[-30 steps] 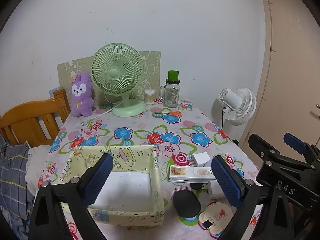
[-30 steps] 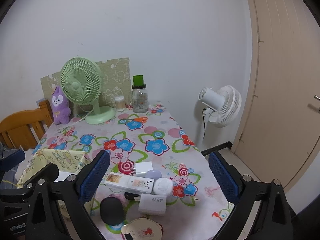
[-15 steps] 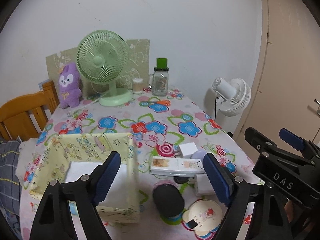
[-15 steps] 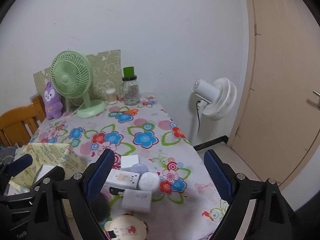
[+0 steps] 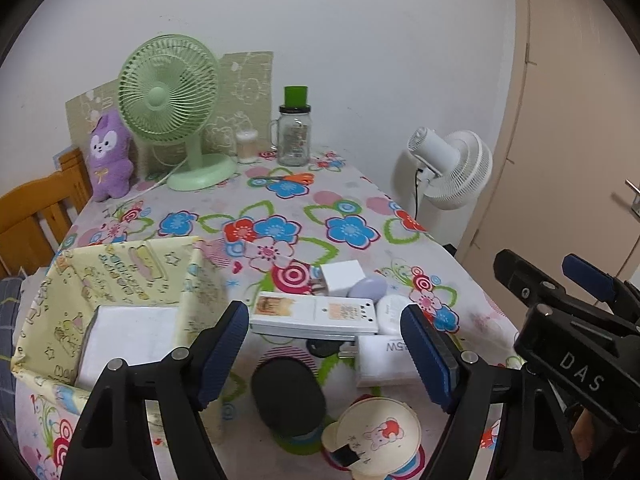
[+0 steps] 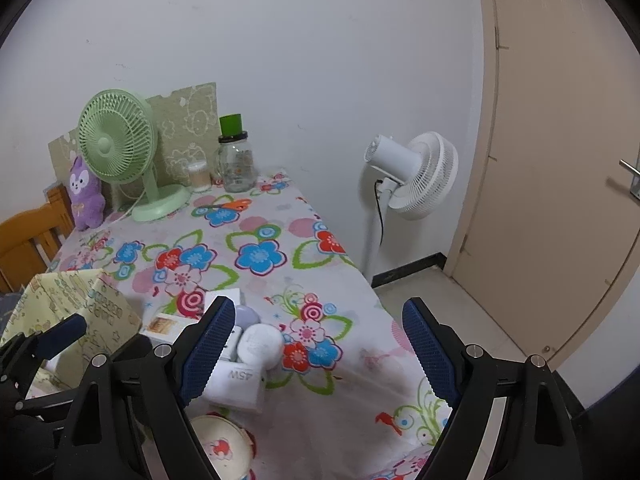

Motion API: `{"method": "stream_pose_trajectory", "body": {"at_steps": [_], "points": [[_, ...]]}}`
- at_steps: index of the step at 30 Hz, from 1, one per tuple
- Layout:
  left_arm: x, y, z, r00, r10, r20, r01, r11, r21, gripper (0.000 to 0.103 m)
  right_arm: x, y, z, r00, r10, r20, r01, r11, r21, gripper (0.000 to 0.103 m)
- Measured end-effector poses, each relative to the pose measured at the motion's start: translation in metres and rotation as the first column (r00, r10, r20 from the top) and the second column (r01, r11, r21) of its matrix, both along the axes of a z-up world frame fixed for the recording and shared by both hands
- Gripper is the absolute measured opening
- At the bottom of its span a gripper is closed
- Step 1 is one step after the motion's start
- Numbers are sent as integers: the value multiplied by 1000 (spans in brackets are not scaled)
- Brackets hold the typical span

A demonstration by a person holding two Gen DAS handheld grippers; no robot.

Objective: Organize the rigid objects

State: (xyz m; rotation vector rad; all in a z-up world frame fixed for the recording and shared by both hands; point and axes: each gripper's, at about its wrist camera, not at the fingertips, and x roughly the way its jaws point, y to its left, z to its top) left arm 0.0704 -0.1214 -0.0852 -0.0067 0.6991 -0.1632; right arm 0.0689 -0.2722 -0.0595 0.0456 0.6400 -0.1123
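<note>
Left wrist view has swung off the yellow storage box (image 5: 120, 288), which now sits at nine o'clock, and onto the cluster of small rigid items at six o'clock. I judge this means the sorting is at the approach to the next pick, with most pieces not yet boxed.

Underneath everything, the table (image 5: 280, 208) wears a smooth floral cloth. The box is soft-walled and printed, with a flat white slab (image 5: 132, 336) lying inside it. Among the loose items, the long white power strip (image 5: 316, 316) is a hard plastic bar lying crosswise between the blue pads. Below it sit a matte black oval puck (image 5: 288, 396) and a round cream tin lid (image 5: 378, 432). A white 45W charger block (image 5: 384, 360), a white cube plug (image 5: 342, 278) and a lilac pebble shape (image 5: 367, 286) crowd around.

The left gripper (image 5: 324, 356) is spread wide, holding nothing. The right gripper (image 6: 320, 348) is equally released, at five o'clock of the cluster.
</note>
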Motion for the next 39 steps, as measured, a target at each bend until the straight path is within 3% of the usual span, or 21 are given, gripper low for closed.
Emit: {"method": "stream_pose_trajectory", "body": {"at_steps": [14, 23, 27, 39], "points": [[-1, -16, -35, 999, 6, -33, -5, 1000, 18, 80, 5, 1, -35, 997, 57, -47, -56, 998, 20, 88], [-16, -17, -50, 999, 30, -39, -30, 1000, -9, 81, -8, 5, -46, 995, 98, -32, -98, 995, 18, 88], [-21, -20, -59, 997, 54, -56, -53, 999, 7, 87, -13, 4, -57, 993, 109, -49, -108, 994, 31, 88], [-30, -27, -82, 991, 114, -65, -115, 993, -4, 92, -18, -7, -81, 990, 116, -84, -111, 992, 54, 88]]}}
